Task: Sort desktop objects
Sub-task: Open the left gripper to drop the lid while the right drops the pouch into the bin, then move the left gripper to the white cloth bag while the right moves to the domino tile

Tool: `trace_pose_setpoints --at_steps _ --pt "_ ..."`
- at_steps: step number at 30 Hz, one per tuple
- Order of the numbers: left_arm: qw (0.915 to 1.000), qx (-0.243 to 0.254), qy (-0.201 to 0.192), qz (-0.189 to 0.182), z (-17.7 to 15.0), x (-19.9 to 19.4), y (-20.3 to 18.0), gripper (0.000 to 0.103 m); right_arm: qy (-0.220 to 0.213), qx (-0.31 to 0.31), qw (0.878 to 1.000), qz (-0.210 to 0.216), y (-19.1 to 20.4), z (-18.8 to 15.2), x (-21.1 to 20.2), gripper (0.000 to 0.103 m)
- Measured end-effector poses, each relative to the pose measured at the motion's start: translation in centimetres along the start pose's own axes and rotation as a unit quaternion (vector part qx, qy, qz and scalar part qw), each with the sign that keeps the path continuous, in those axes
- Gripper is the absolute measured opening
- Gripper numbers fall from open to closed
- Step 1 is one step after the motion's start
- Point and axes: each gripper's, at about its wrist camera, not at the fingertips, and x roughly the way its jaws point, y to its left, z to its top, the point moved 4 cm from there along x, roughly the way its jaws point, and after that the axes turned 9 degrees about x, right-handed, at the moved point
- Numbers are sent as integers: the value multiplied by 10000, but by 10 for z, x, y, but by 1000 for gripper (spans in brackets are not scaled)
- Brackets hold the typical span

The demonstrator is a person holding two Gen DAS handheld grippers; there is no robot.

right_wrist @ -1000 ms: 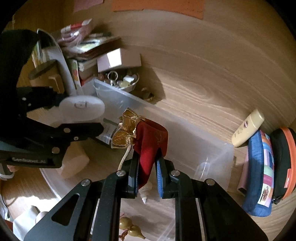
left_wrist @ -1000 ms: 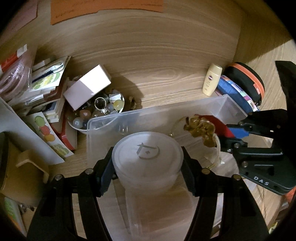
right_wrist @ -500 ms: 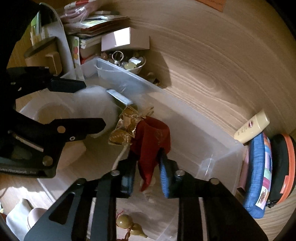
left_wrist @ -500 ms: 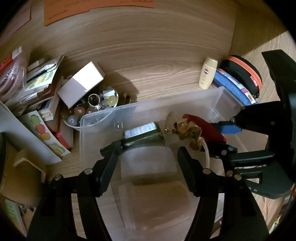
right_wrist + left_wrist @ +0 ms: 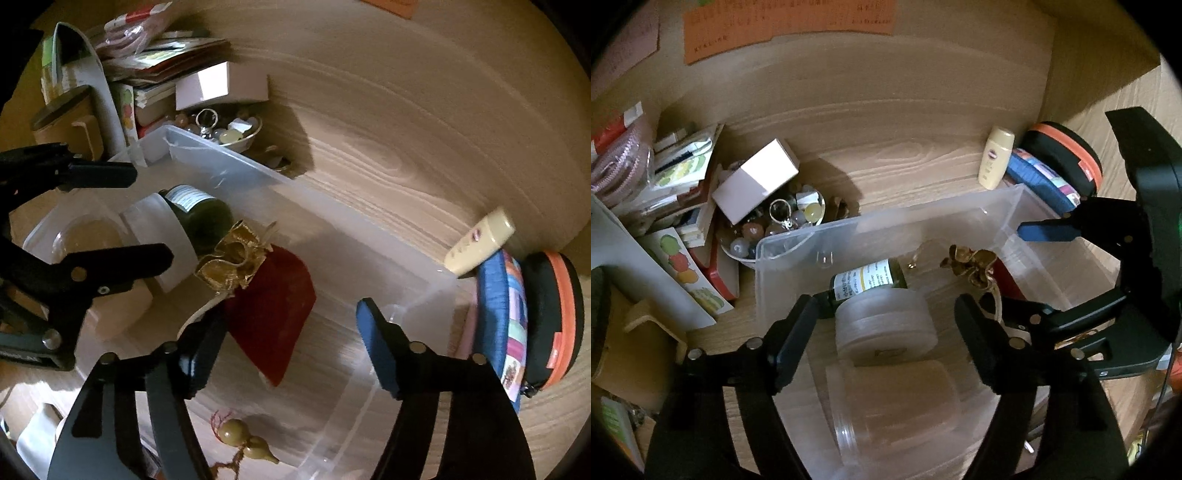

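A clear plastic bin (image 5: 923,221) (image 5: 332,218) sits on the wooden desk. Inside it lie a frosted round jar (image 5: 886,325) (image 5: 159,240), a dark green bottle (image 5: 868,282) (image 5: 201,214), and a red pouch with a gold top (image 5: 273,314) (image 5: 971,264). A clear square tub (image 5: 894,402) and a small gourd charm (image 5: 243,435) also lie in the bin. My left gripper (image 5: 886,339) is open above the jar. My right gripper (image 5: 291,347) is open above the red pouch.
A bowl of beads and trinkets (image 5: 775,229) and a white box (image 5: 757,181) stand left of the bin, beside stacked booklets (image 5: 683,177). A cream lotion bottle (image 5: 995,157), a blue pouch (image 5: 498,317) and a black-orange case (image 5: 554,317) are at the right.
My left gripper opened and the frosted jar now lies in the bin. My right gripper opened and the red pouch now lies on the bin floor.
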Motion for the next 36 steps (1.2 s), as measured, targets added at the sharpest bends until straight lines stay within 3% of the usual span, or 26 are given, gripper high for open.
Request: trace_pose_setpoints --at_steps 3,14,23,36 --pt "10000 -23 -64 -19 1 -3 -2 84 -55 90 9999 -32 -5 -1 -7 78" --pt "9997 53 -176 135 3 -22 -9 91 -377 335 9986 -153 -20 -11 -52 78" --pt "9988 180 -340 302 -1 -56 -20 93 -677 627 9957 -121 -30 -36 -96 85" --pt "9968 271 -574 476 -36 -116 -41 97 -946 657 9933 44 -16 -76 -137 86"
